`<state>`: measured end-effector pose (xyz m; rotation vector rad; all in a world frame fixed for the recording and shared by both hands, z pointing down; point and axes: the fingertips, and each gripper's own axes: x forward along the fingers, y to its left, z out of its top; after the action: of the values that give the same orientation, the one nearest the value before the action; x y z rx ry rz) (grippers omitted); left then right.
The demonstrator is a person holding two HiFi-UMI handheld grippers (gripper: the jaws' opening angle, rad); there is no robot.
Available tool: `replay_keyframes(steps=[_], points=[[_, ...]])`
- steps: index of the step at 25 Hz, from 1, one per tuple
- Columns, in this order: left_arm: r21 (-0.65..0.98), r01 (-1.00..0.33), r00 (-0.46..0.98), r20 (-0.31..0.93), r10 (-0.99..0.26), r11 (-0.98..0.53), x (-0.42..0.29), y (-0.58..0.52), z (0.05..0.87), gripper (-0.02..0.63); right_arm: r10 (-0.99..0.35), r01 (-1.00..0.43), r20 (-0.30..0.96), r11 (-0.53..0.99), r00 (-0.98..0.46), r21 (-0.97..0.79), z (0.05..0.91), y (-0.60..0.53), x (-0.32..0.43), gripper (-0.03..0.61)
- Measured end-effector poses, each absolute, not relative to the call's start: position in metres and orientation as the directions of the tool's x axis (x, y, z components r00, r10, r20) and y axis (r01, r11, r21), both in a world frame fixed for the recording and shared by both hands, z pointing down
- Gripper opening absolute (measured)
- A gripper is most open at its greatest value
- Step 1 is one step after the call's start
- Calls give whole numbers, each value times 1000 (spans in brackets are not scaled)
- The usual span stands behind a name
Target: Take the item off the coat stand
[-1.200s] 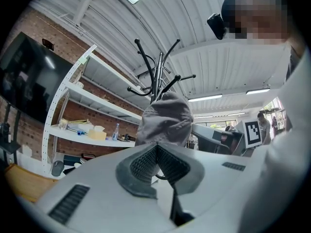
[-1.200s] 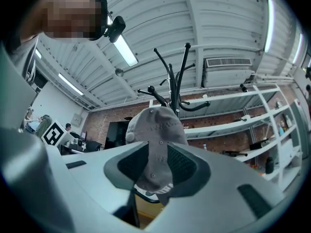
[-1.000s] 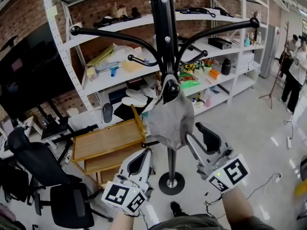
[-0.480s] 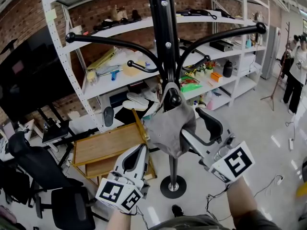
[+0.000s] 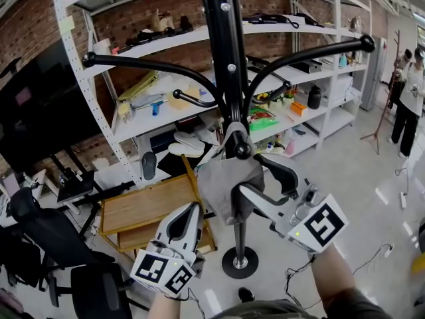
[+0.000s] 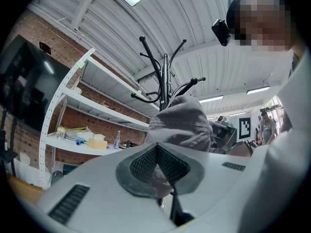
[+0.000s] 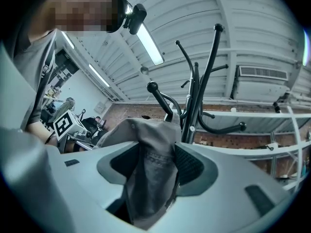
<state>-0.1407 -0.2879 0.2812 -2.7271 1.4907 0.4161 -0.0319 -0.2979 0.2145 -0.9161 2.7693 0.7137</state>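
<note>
A grey cap (image 5: 226,186) hangs from a low hook knob (image 5: 242,151) of the black coat stand (image 5: 226,58). My right gripper (image 5: 255,176) reaches in from the right, open, one jaw on each side of the cap's lower fabric. In the right gripper view the cap (image 7: 150,154) hangs between the pads (image 7: 192,164), which stand wide and do not pinch it. My left gripper (image 5: 192,209) sits lower left, shut and empty, pointing up at the cap (image 6: 182,125).
White shelving (image 5: 133,105) full of clutter stands behind the stand. A wooden cart (image 5: 149,201) and black office chairs (image 5: 60,244) are at the left. The stand's round base (image 5: 239,261) rests on the floor. A person (image 5: 406,105) stands far right.
My right gripper has moved up and left, from just beside the cap to straddling its fabric. The left gripper has drifted slightly left.
</note>
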Motion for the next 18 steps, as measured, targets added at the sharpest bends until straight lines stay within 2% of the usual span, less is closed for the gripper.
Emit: replay_keyframes(steps=[2,6,9,12,18], points=[[122,-830,509,-234,-828,-545,-142,-289,282,8,-533,-596,-267,702,-803,390,216,-300,-32,233],[128,-833,503,-232,-833,-539,-145,-290,284,8,-565,-618,-254,688,-785,380,218,-306,-28,124],[130,-833,502,-233,-833,-538,-146,-289,283,8,-577,-633,-263,683,-773,364,216,-308,-25,96],[129,-832,503,-238,-831,-540,-146,-289,281,8,-599,-661,-282,662,-750,353,213,-309,-20,34],[125,-825,512,-246,-823,-551,-140,-283,275,8,-605,-681,-313,662,-732,312,207,-310,-14,26]])
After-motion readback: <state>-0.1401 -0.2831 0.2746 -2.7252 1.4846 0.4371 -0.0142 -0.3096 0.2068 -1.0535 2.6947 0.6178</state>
